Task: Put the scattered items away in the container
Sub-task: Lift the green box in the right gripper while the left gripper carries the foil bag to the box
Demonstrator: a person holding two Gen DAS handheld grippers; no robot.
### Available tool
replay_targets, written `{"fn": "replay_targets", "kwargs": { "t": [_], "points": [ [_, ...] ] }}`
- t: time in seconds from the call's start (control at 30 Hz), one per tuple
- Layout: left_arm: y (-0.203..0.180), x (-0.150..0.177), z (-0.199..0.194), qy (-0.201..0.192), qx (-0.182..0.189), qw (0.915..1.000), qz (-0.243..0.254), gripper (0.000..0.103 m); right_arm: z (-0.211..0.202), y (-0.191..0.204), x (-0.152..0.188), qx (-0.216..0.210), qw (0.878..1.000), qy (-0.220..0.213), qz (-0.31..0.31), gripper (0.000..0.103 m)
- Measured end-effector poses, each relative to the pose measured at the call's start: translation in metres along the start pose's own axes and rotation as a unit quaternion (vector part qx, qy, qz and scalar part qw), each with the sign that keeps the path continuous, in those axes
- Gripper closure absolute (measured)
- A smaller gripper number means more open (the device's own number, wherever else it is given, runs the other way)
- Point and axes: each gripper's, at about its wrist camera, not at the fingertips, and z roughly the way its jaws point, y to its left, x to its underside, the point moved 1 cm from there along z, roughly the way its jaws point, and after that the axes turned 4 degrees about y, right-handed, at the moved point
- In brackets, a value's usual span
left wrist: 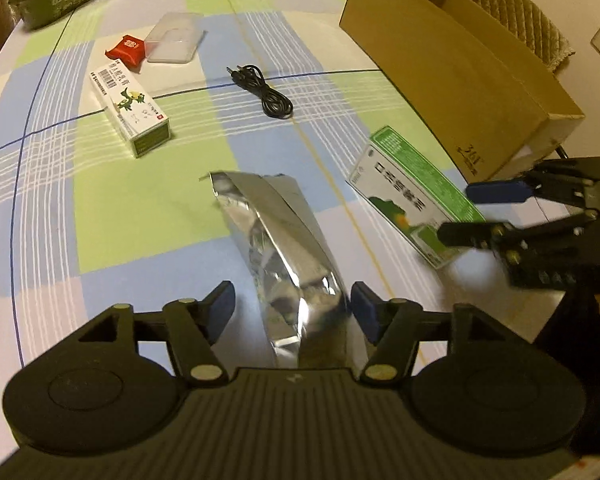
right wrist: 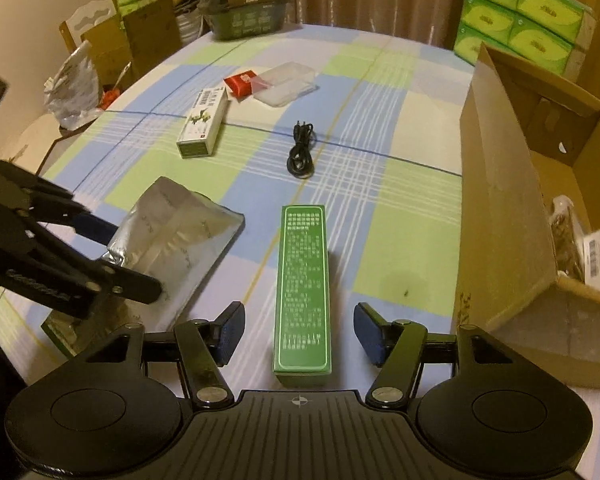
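My left gripper [left wrist: 294, 308] is open around the near end of a silver foil pouch [left wrist: 276, 236] lying on the checked tablecloth; it shows from the side in the right wrist view [right wrist: 136, 256] at the pouch [right wrist: 180, 236]. My right gripper [right wrist: 300, 330] is open around the near end of a long green box [right wrist: 302, 280]; it also shows in the left wrist view [left wrist: 472, 212] at that box [left wrist: 404, 196]. The open cardboard box [left wrist: 452, 68] stands at the right, also seen in the right wrist view [right wrist: 508, 216].
Farther back lie a black cable [left wrist: 264, 92], a white-and-green carton [left wrist: 130, 114], a red packet [left wrist: 126, 51] and a clear plastic case [left wrist: 174, 38]. A dark green basket [right wrist: 246, 4] stands at the far edge. Green tissue packs [right wrist: 516, 20] are stacked behind the cardboard box.
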Motion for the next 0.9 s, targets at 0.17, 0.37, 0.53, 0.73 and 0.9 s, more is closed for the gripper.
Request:
{"fn": "replay_targets", "kwargs": {
  "t": [0.17,0.37,0.53,0.73,0.9],
  "points": [
    [-0.005,-0.017,0.019,0.037,0.008,0.9992,0.016,0.043,0.009,-0.004,-0.005,-0.006,1.0,0.006,0.0,0.045],
    [-0.01,-0.026,0.038,0.079,-0.004,0.9958,0.046,0.043,0.018,-0.009,-0.006,-0.014,1.0,0.012,0.001,0.045],
    [-0.012,-0.026,0.043,0.092,-0.004,0.993,0.074,0.045,0.023,-0.009,-0.007,-0.026,0.999,0.017,-0.004,0.045],
    [-0.017,-0.025,0.036,0.105,-0.002,0.9872,0.12,0.059,0.026,-0.007,-0.011,-0.029,0.999,0.021,-0.009,0.045],
    [-0.011,-0.027,0.038,0.105,0.003,0.9902,0.092,0.053,0.027,-0.006,-0.014,-0.022,0.999,0.023,-0.013,0.045]
  ]
}}
